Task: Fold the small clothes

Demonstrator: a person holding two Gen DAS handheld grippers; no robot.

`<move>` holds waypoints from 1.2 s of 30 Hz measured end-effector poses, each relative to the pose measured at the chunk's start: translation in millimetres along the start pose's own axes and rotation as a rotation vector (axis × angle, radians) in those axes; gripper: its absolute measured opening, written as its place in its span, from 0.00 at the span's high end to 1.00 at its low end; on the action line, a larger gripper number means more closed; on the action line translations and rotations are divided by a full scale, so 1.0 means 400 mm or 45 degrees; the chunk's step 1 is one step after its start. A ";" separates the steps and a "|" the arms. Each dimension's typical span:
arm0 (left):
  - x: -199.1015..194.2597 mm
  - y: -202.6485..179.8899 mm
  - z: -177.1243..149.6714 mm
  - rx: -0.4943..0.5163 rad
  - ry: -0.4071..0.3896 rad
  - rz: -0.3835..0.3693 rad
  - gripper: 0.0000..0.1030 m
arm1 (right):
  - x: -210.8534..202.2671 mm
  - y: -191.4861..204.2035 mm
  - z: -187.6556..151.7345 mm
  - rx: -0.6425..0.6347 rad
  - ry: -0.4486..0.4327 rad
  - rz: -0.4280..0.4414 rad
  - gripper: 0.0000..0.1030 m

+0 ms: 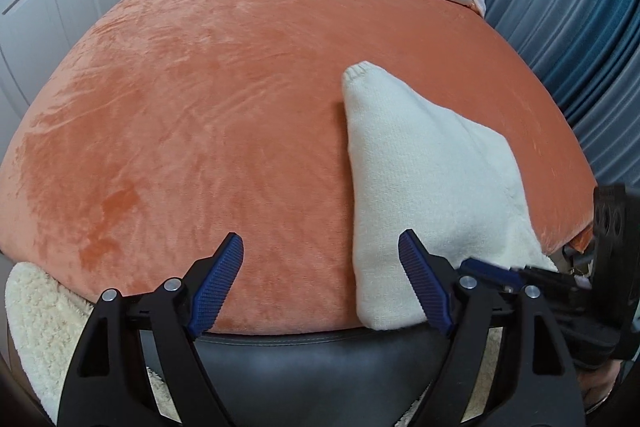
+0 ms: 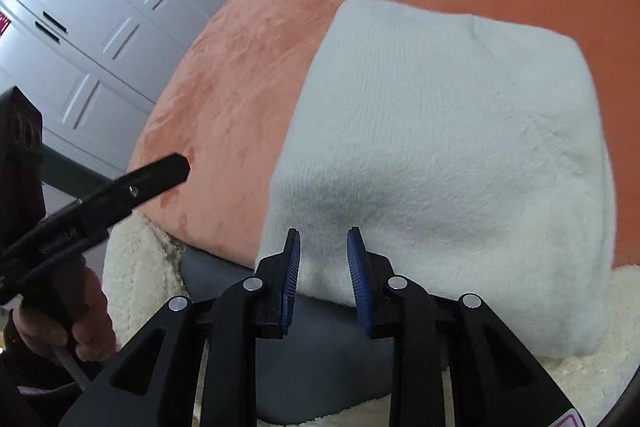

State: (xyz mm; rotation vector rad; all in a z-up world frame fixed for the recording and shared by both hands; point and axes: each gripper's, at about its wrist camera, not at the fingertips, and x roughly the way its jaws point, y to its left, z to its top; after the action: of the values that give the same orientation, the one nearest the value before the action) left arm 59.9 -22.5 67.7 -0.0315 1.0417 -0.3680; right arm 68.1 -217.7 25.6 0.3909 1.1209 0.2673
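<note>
A cream knitted garment (image 2: 440, 155), fuzzy and folded, lies on the near right edge of the orange bedspread (image 1: 200, 107); left gripper (image 1: 320, 247) gapes wide, right gripper (image 2: 323, 239) narrowly parted, both empty

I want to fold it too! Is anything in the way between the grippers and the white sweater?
Nothing visible. The white sweater lies alone on the orange bed. The right gripper hovers open at its near edge with nothing between. The left gripper is open beside its near left corner, only bare bed between its fingers.
</note>
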 end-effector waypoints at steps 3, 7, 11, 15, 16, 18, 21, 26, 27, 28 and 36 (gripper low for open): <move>0.013 -0.037 0.003 0.039 0.008 -0.024 0.25 | 0.083 -0.043 0.011 0.031 0.059 -0.038 0.79; 0.008 -0.075 0.016 0.077 -0.011 -0.045 0.22 | 0.043 -0.063 0.026 0.127 0.041 0.051 0.80; 0.019 -0.098 0.030 0.087 -0.027 -0.079 0.17 | -0.135 -0.136 0.023 0.219 -0.208 -0.034 0.62; 0.067 -0.152 0.034 0.120 0.021 -0.114 0.18 | -0.163 -0.280 0.006 0.398 -0.229 -0.129 0.60; 0.080 -0.170 0.032 0.142 0.028 -0.115 0.18 | -0.149 -0.302 0.004 0.427 -0.218 -0.099 0.60; 0.105 -0.195 0.029 0.181 0.047 -0.100 0.18 | -0.105 -0.327 0.005 0.440 -0.187 -0.065 0.61; 0.131 -0.216 0.024 0.202 0.084 -0.078 0.18 | -0.098 -0.308 0.024 0.393 -0.209 -0.088 0.88; 0.152 -0.215 0.017 0.173 0.117 -0.066 0.18 | -0.224 -0.306 0.036 0.338 -0.400 -0.119 1.00; 0.162 -0.216 0.015 0.171 0.130 -0.063 0.17 | -0.198 -0.339 0.032 0.366 -0.344 -0.144 1.00; 0.174 -0.217 0.011 0.164 0.148 -0.064 0.17 | -0.157 -0.374 0.028 0.381 -0.242 -0.154 1.00; 0.185 -0.206 0.007 0.133 0.184 -0.062 0.16 | -0.218 -0.385 -0.020 0.514 -0.374 0.001 0.55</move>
State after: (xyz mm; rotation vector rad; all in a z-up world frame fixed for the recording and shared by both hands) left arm 72.2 -123.3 23.3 0.0641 1.1646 -0.4738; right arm 26.8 -389.9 27.1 0.7635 0.8810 -0.0209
